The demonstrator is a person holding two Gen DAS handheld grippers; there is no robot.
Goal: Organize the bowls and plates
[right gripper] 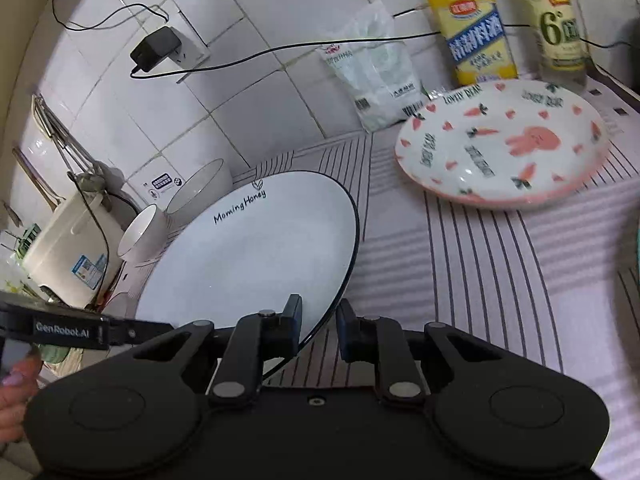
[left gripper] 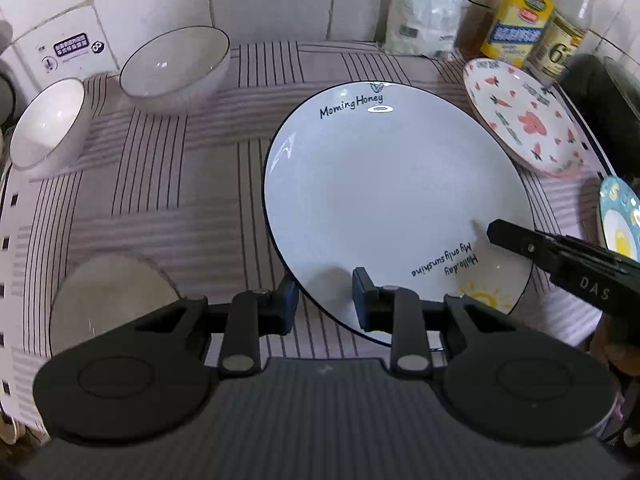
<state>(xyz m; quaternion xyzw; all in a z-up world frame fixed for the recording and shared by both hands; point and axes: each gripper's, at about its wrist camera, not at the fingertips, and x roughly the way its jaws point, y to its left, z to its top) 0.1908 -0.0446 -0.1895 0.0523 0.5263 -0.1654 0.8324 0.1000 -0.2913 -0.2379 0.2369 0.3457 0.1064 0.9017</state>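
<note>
A large white plate (left gripper: 396,200) with a dark rim and "Morning Honey" lettering lies on the striped cloth; it also shows in the right wrist view (right gripper: 248,256). My left gripper (left gripper: 326,300) is open, its fingers straddling the plate's near rim. My right gripper (right gripper: 318,320) is open and straddles the plate's right rim; it shows in the left wrist view (left gripper: 496,234). A pink rabbit plate (left gripper: 524,120) (right gripper: 504,144) lies at the back right. Two white bowls (left gripper: 176,68) (left gripper: 48,124) stand at the back left. A blue-and-yellow plate (left gripper: 620,216) is at the right edge.
Bottles (left gripper: 516,16) (right gripper: 476,28) and a white bag (left gripper: 424,8) stand against the tiled wall. A glass lid or dish (left gripper: 112,300) lies at the near left. A rice cooker (right gripper: 68,248) stands left. A charger and cable (right gripper: 156,48) hang on the wall.
</note>
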